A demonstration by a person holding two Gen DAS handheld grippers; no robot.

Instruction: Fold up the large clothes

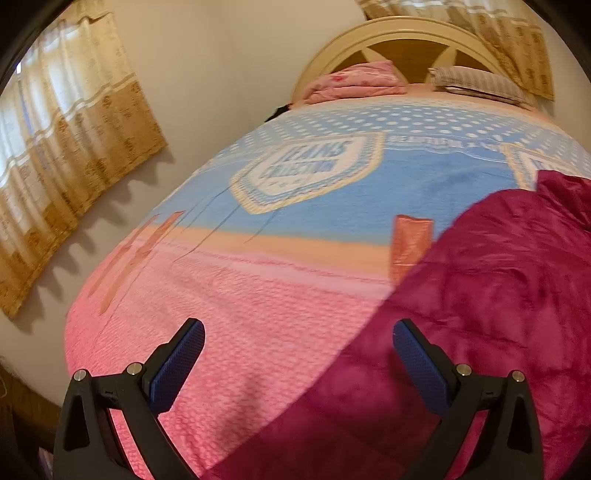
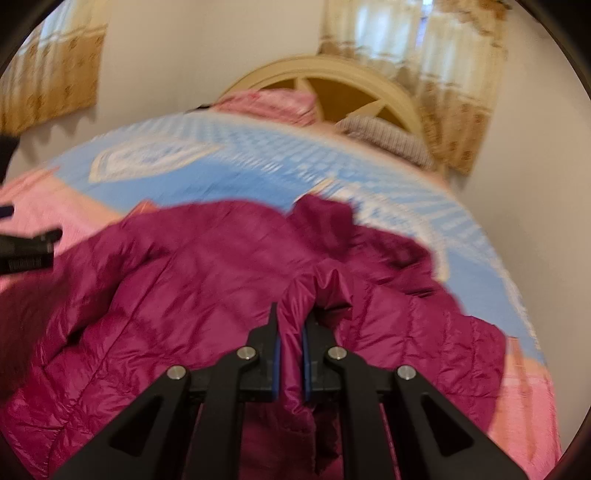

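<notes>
A magenta quilted puffer jacket lies spread and rumpled on the bed; it also fills the lower right of the left wrist view. My right gripper is shut on a raised fold of the jacket. My left gripper is open and empty, hovering over the pink part of the bedspread at the jacket's left edge. Its black body shows at the left edge of the right wrist view.
The bed carries a pink and blue bedspread with a crest print. A pink folded blanket and a striped pillow lie by the cream headboard. Curtains hang on the left wall.
</notes>
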